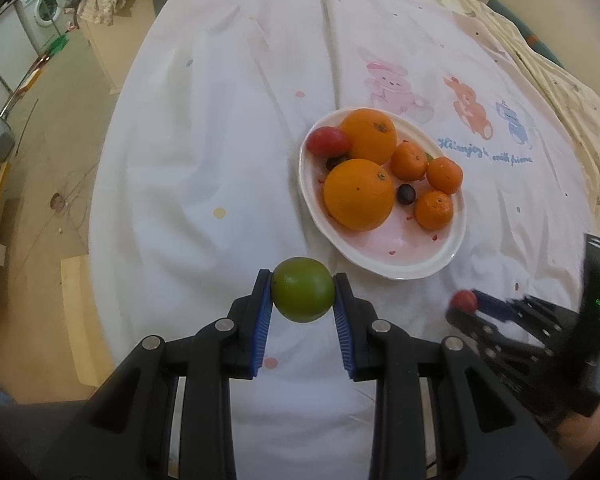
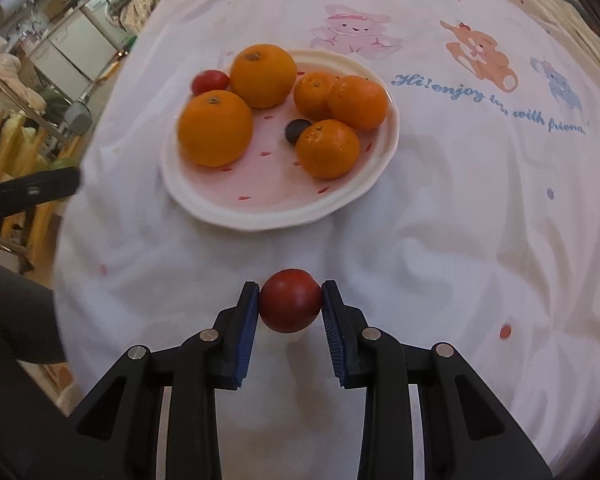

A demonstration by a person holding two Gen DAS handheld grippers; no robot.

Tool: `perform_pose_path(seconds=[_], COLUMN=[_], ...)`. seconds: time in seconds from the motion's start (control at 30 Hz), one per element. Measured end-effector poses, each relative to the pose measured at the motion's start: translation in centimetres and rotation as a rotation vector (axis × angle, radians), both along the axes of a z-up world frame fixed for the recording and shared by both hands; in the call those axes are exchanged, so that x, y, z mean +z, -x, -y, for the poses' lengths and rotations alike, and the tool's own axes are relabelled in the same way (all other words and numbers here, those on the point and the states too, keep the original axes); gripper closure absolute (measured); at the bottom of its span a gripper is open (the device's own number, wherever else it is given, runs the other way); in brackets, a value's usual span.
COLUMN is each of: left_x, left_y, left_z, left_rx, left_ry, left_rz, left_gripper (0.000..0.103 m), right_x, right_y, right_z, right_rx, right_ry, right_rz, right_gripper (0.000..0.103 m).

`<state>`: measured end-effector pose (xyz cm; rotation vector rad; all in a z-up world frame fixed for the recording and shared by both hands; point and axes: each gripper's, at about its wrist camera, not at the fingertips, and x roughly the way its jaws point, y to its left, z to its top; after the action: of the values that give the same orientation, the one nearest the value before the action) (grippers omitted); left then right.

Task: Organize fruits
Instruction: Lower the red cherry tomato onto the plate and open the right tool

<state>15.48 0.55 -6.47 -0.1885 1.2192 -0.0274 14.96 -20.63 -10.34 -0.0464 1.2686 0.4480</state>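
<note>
My left gripper (image 1: 302, 280) is shut on a round green fruit (image 1: 302, 295) and holds it above the white cloth, just short of the plate. My right gripper (image 2: 290, 289) is shut on a small red fruit (image 2: 290, 300), also short of the plate; it shows in the left wrist view (image 1: 463, 303) at the right, with the red fruit (image 1: 464, 301) in it. The white and pink plate (image 1: 388, 260) (image 2: 260, 204) holds two large oranges (image 1: 359, 194) (image 2: 215, 133), three small mandarins (image 1: 434, 210) (image 2: 327, 148), a red fruit (image 1: 327, 141) (image 2: 209, 81) and a dark grape (image 1: 406, 193) (image 2: 296, 129).
The table wears a white cloth with cartoon animals (image 2: 476, 54) and blue lettering (image 2: 488, 104). Its left edge (image 1: 96, 208) drops to the floor. A washing machine (image 1: 44, 8) and furniture stand far left. A patterned cloth (image 1: 572, 92) lies at the right.
</note>
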Motion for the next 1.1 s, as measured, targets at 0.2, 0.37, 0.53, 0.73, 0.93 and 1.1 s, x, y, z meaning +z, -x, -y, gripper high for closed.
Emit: perform_pose_path(seconds=[0.2, 0.37, 0.53, 0.73, 0.93, 1.1], left_x=[-0.1, -0.1, -0.3, -0.8, -1.4, -1.7], left_y=[-0.1, -0.2, -0.4, -1.0, -1.8, -2.1], left_z=[0.1, 0.2, 0.2, 0.2, 0.2, 0.2], left_rx=[-0.001, -0.005, 0.005, 0.016, 0.018, 0.022], left_ry=[0.009, 0.008, 0.009, 0.002, -0.004, -0.003], left_rz=[-0.004, -0.006, -0.017, -0.027, -0.045, -0.054], left_gripper=[0.077, 0.077, 0.077, 0.077, 0.077, 0.077], right_x=[2.6, 4.0, 4.1, 2.2, 0.0, -1.4], right_y=[-0.5, -2.8, -5.7, -9.1, -11.8, -12.8], right_z=[0.3, 0.3, -0.7, -2.7, -3.9, -3.5], right_rx=[-0.021, -0.031, -0.017, 0.015, -0.003, -0.040], right_ry=[-0.070, -0.097, -0.082, -0.059, -0.118, -0.159], right_rz=[0.038, 0.070, 0.085, 0.071, 0.024, -0.016], right_gripper=[0.070, 0.070, 0.070, 0.070, 0.069, 0.066])
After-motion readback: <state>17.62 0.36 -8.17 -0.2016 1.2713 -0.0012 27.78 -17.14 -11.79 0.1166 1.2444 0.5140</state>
